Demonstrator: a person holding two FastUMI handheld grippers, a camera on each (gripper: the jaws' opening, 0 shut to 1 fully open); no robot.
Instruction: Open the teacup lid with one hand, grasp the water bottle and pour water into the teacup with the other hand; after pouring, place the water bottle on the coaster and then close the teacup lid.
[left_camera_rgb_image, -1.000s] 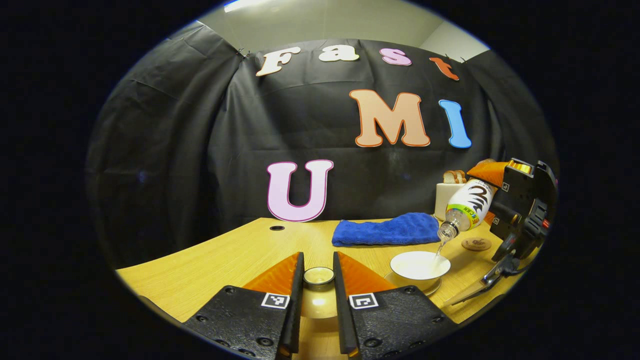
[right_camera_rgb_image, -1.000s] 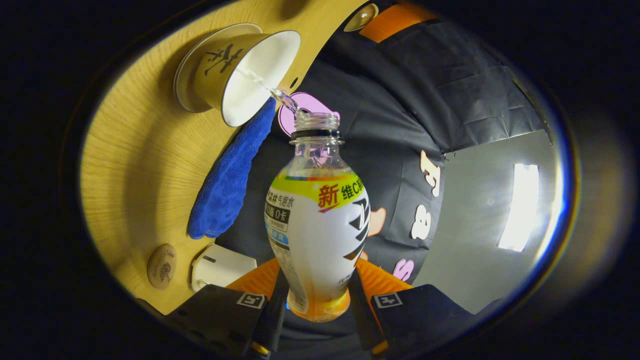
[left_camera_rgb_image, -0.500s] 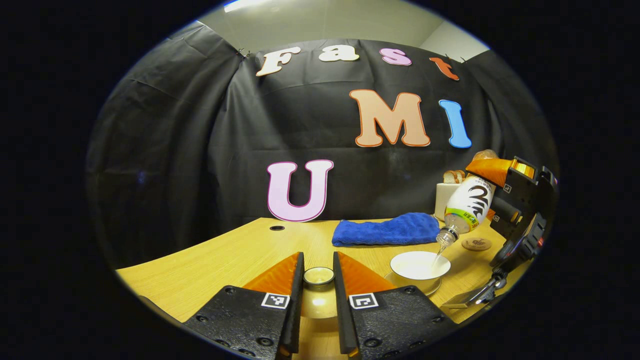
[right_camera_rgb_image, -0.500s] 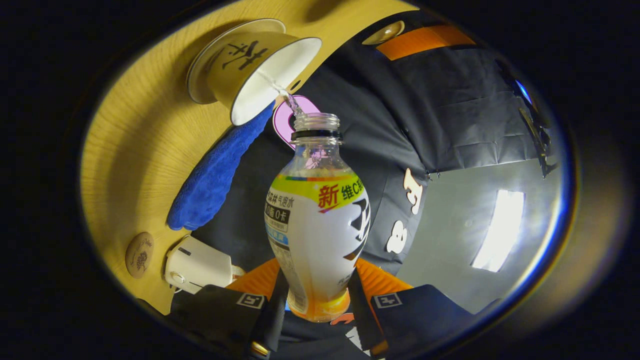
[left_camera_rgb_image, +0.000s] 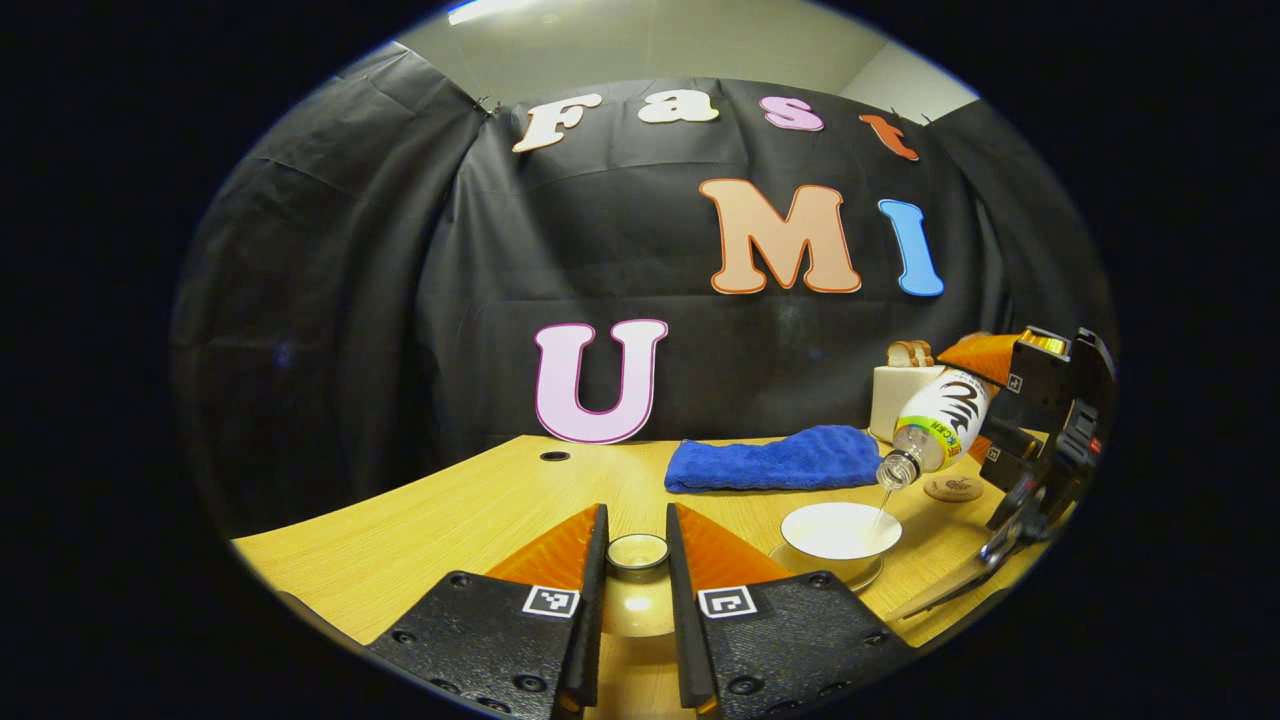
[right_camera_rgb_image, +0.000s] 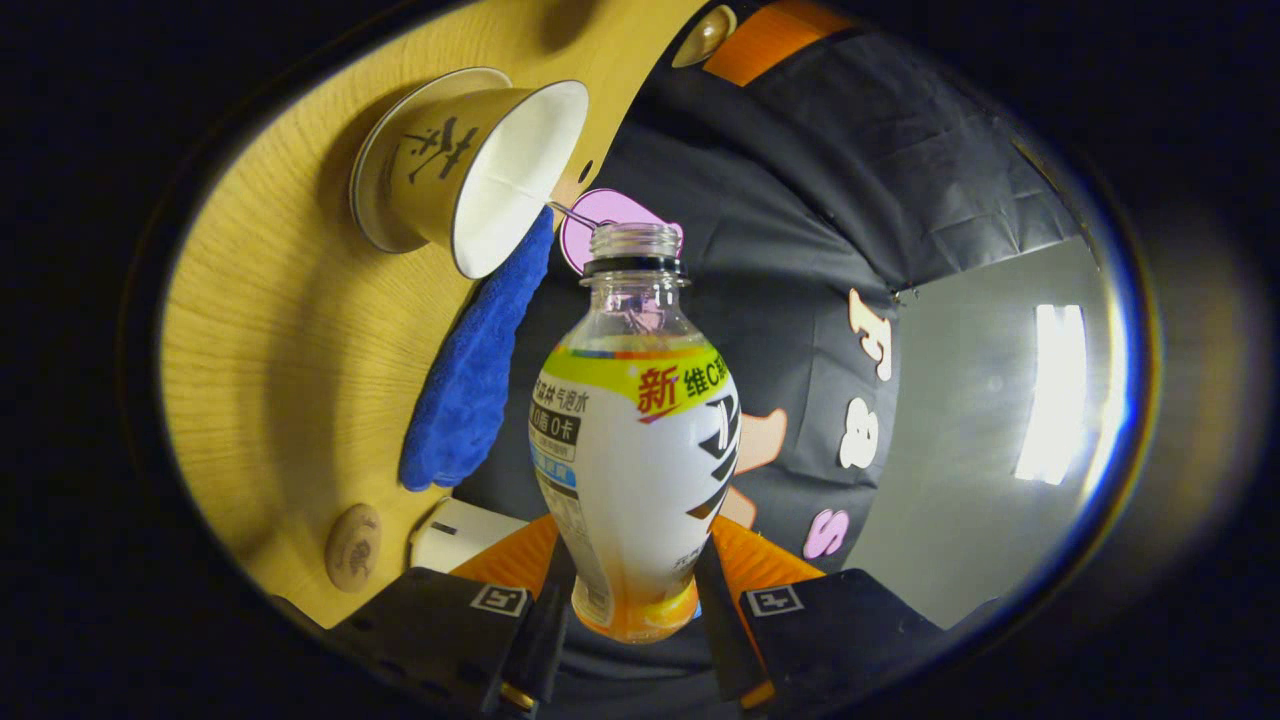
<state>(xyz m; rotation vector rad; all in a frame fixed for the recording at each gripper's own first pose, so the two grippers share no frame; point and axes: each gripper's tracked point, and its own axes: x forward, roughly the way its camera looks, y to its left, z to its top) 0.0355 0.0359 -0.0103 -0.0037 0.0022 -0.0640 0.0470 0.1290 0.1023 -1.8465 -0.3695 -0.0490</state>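
Note:
My left gripper (left_camera_rgb_image: 636, 528) is shut on the knob of the teacup lid (left_camera_rgb_image: 636, 612), held low over the wooden table near its front edge. My right gripper (right_camera_rgb_image: 634, 575) is shut on the base of the uncapped water bottle (right_camera_rgb_image: 640, 450), which is tipped with its mouth over the teacup. A thin stream of water runs from the bottle (left_camera_rgb_image: 938, 422) into the open white teacup (left_camera_rgb_image: 840, 530) on its saucer (left_camera_rgb_image: 868, 576). In the right gripper view the teacup (right_camera_rgb_image: 470, 180) lies upper left and the round wooden coaster (right_camera_rgb_image: 352, 547) lower left. The coaster (left_camera_rgb_image: 953, 488) sits bare behind the cup.
A folded blue cloth (left_camera_rgb_image: 775, 460) lies behind the teacup, also seen as the blue cloth (right_camera_rgb_image: 475, 380). A white toaster (left_camera_rgb_image: 900, 398) with bread slices stands at the back right by the wall. The right gripper's body (left_camera_rgb_image: 1050, 420) hangs over the table's right end.
The bottle has tipped back toward level and dropped a little; the stream into the cup has thinned. My left gripper and the lid have not moved.

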